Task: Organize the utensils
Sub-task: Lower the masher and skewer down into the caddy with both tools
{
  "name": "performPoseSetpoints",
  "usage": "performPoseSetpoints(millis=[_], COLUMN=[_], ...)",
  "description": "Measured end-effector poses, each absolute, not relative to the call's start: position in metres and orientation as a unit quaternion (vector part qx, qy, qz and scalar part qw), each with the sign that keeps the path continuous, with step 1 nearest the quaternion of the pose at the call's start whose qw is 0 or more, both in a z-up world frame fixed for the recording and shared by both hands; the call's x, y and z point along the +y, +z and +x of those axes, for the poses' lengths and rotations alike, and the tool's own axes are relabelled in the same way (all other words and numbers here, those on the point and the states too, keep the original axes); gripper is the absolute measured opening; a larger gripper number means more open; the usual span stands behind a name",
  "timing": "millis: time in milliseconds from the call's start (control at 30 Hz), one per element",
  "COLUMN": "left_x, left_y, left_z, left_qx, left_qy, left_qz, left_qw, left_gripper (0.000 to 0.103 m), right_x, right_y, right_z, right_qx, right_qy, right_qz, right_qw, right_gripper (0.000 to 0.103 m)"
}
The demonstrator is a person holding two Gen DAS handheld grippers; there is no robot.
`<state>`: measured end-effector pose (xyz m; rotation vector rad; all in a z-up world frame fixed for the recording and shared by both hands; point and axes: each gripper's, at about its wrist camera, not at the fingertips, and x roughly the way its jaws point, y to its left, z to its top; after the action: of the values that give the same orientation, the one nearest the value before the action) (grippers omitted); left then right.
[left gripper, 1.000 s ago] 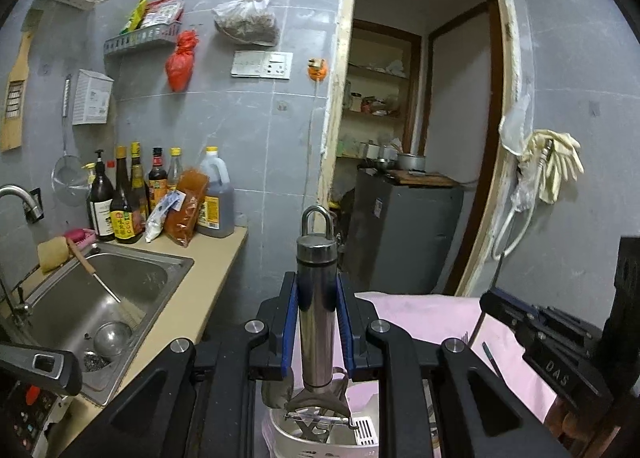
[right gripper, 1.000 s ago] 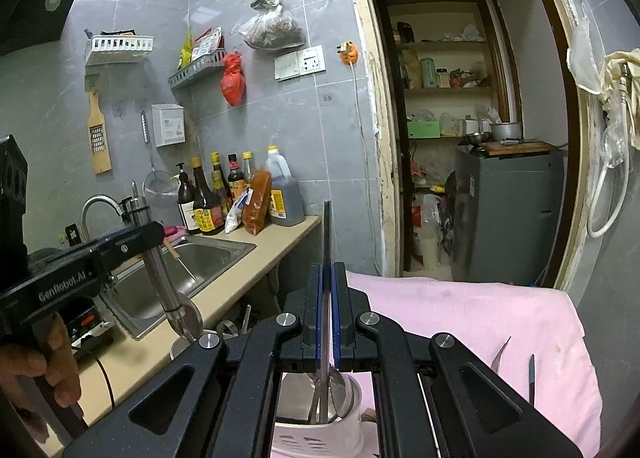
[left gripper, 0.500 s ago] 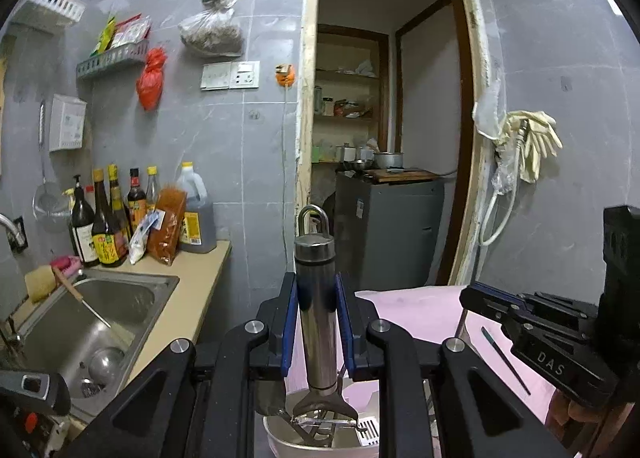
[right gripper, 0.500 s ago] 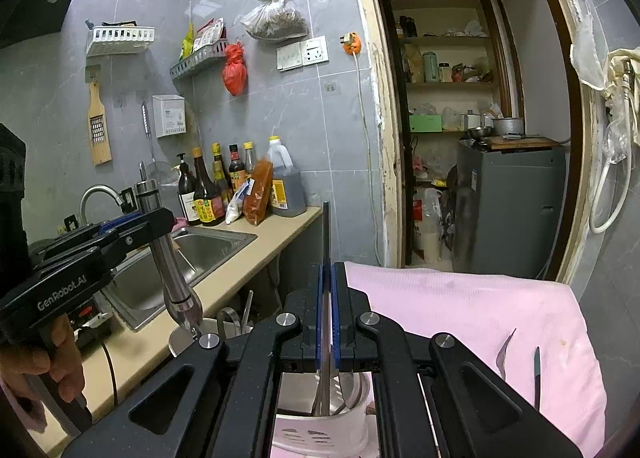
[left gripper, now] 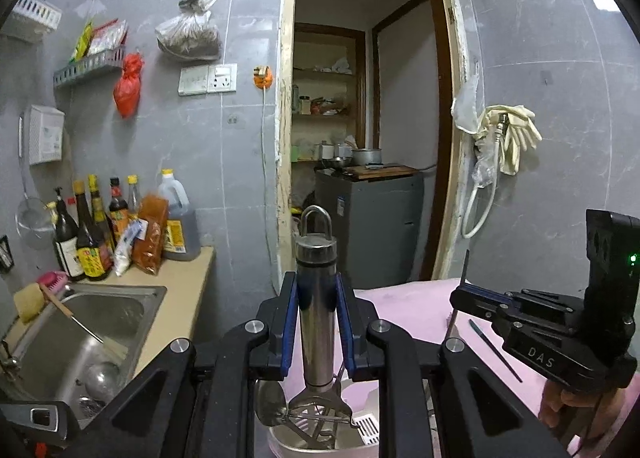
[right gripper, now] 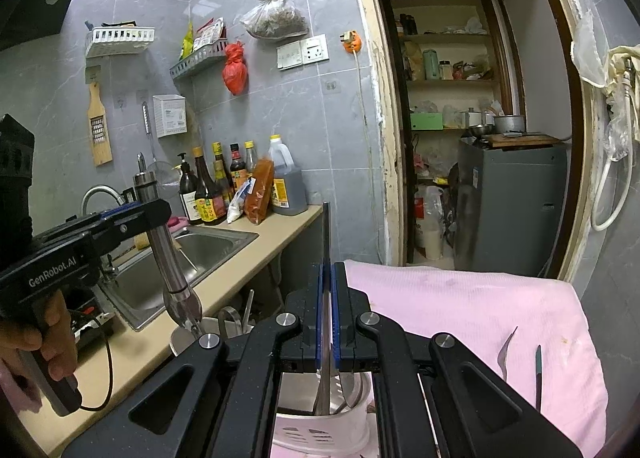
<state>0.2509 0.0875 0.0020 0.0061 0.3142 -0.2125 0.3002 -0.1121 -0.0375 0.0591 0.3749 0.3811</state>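
The left gripper [left gripper: 317, 322] clamps the upright steel cylindrical handle of a metal peeler [left gripper: 316, 298], its head just over the white slotted plastic utensil holder [left gripper: 366, 432] on the pink cloth [right gripper: 460, 298]. The right gripper [right gripper: 327, 322] pinches a thin flat metal utensil handle [right gripper: 327, 234] standing in that holder. Farther right, two slim utensils [right gripper: 520, 358] lie on the cloth; beyond, the steel sink [left gripper: 80, 322].

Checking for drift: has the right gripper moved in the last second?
No: the black right gripper sits unchanged against the cream door frame.
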Motion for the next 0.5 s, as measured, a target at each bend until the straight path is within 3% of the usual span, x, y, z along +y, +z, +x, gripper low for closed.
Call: performPoseSetpoints(millis=[500], left_x=[0.077], left_y=[-0.003], left_z=[0.247], left_qx=[0.156], left_qy=[-0.122], left_qz=[0.044], left_qw=[0.979], left_gripper=[0.018], right_x=[-0.110], right_y=[-0.042], right_z=[0.298], right_qx=[0.193], right_qy=[0.193], right_qz=[0.029], right_qw=[0.962], right_gripper=[0.004])
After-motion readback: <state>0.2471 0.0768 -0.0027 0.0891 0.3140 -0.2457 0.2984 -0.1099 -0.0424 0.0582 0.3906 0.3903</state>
